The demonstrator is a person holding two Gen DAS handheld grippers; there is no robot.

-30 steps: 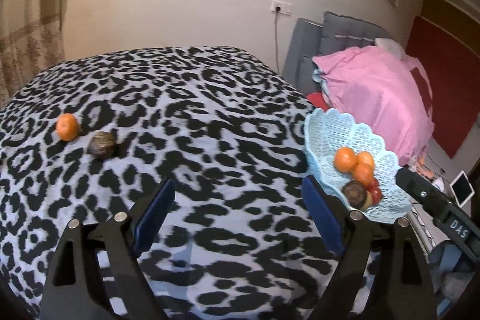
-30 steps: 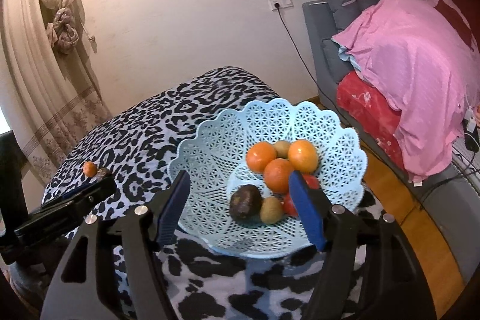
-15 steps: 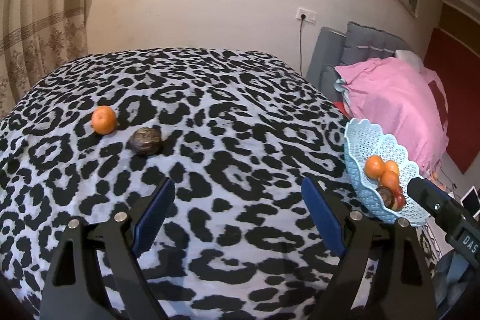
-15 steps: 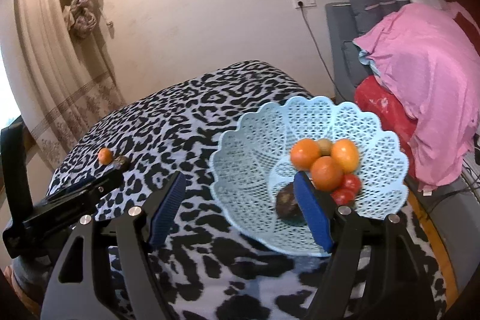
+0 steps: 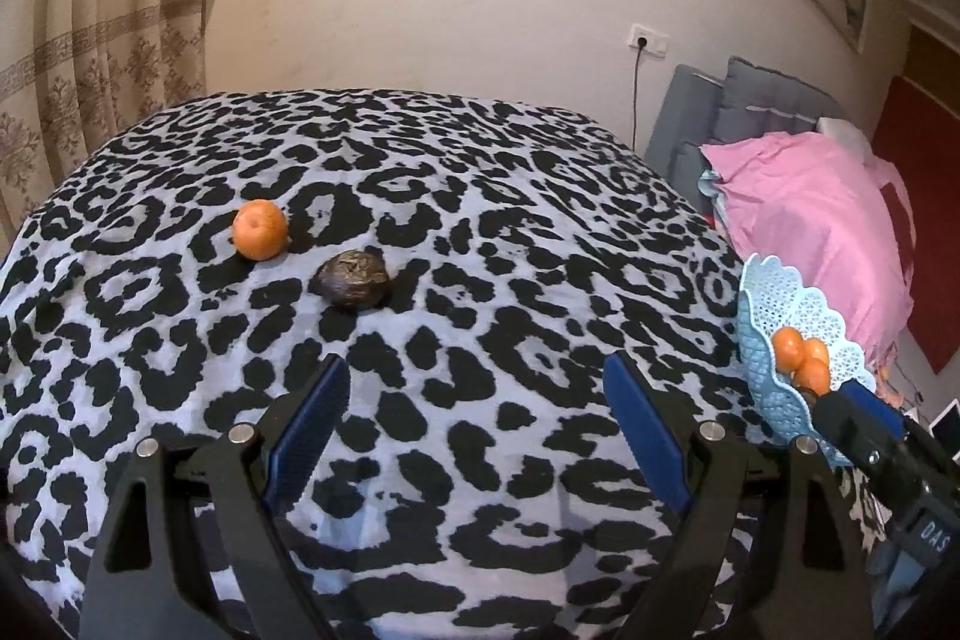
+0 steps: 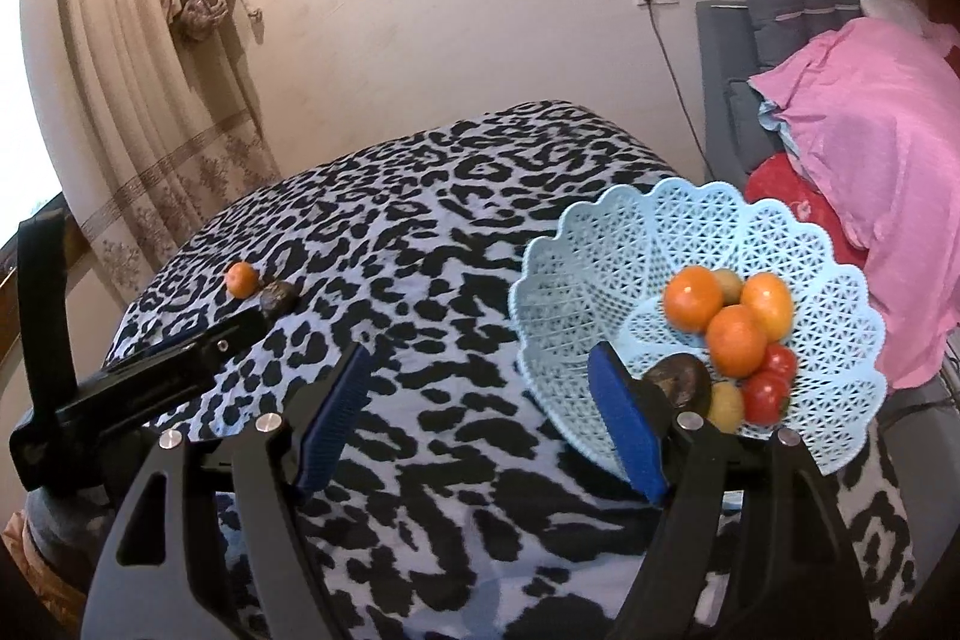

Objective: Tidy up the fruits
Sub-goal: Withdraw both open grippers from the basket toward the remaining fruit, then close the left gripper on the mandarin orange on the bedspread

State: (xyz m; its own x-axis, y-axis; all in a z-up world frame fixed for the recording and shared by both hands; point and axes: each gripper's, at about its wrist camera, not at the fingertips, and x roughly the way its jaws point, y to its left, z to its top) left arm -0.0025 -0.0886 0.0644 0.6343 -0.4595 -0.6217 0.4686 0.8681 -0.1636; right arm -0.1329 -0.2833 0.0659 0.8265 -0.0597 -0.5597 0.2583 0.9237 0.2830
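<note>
**A:** Since the last look, both my views have swung left. The basket [image 5: 774, 334] has slid to the right edge of the left camera, and the two loose fruits now sit near the middle. The right gripper [image 6: 483, 388] has just been opening its jaws, with nothing between them.

**B:** What's the left one doing?

**A:** The left gripper [image 5: 477, 388] is spread wide and empty above the tablecloth [image 5: 480, 232]. That's a soft fabric with black leopard blotches on pale grey, draped over a rounded table.

**B:** And the fruit?

**A:** On the cloth there's a round, dimpled orange [image 5: 259, 237]. Just beside it, with a small gap, is a dark brown wrinkled fruit [image 5: 353, 278], sort of egg-shaped. I can't tell what kind. Both are well ahead of my left fingers [image 5: 309, 430], which are blue ribbed pads on black frames.

**B:** What about the basket?

**A:** It's light blue plastic lattice with a scalloped rim, near the table's right edge. Inside are three oranges [image 6: 735, 340], two glossy tomatoes [image 6: 765, 394], a couple of small tan fruits and one dark one. My right finger partly hides that one.
</note>
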